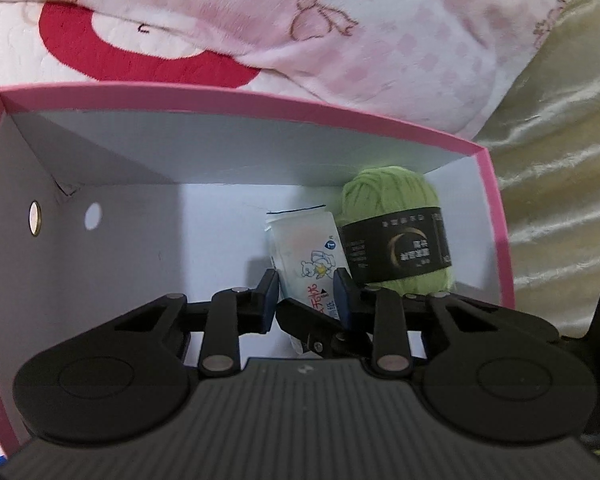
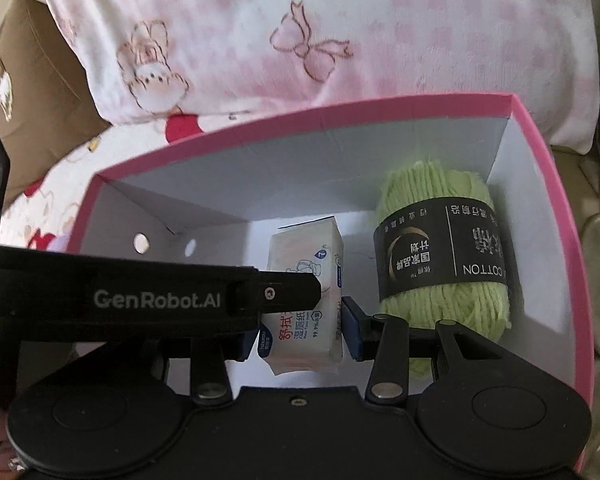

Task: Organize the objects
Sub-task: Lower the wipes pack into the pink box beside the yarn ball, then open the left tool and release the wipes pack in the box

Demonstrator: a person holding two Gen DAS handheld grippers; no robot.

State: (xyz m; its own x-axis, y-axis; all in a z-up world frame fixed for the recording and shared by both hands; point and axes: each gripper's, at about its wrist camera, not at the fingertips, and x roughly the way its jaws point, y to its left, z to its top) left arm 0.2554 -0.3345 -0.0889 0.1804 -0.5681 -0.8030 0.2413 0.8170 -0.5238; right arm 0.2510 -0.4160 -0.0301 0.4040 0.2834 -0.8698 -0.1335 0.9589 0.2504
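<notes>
Working from the box (image 1: pixel 236 94): its left wall has two small holes (image 1: pixel 93 215), and the white floor below them is bare.

Further right, my left claw (image 1: pixel 306 296) is inside the box, with its pads set narrowly on either side of the pack of wipes (image 2: pixel 300 248). I cannot tell whether they are pressing on it. From the right wrist view, the claw's black arm crosses in front of the pack and covers its left edge.

The pack sits right of the box's middle, toward the back wall. My right claw (image 2: pixel 300 340) is clamped across its width. The right pad is touching the pack's side, while the left pad is mostly hidden behind the other claw. I judge the pack to be light, soft and slick in its plastic wrap, so it would dent and could slide out. The best hold looks to be across the firm middle, away from the crimped ends.

Rightmost is the green ball of yarn (image 2: pixel 432 188), lying against the box's right wall, just beside the pack. It looks light and squashy, and I would grip it at its black paper band.

Some things I cannot make out:
- Whether the pack's lower end is resting on the box floor.
- The box's near wall, which is cut off by the rig.
- What lies under the pink blanket (image 2: pixel 340 20) behind the box.
</notes>
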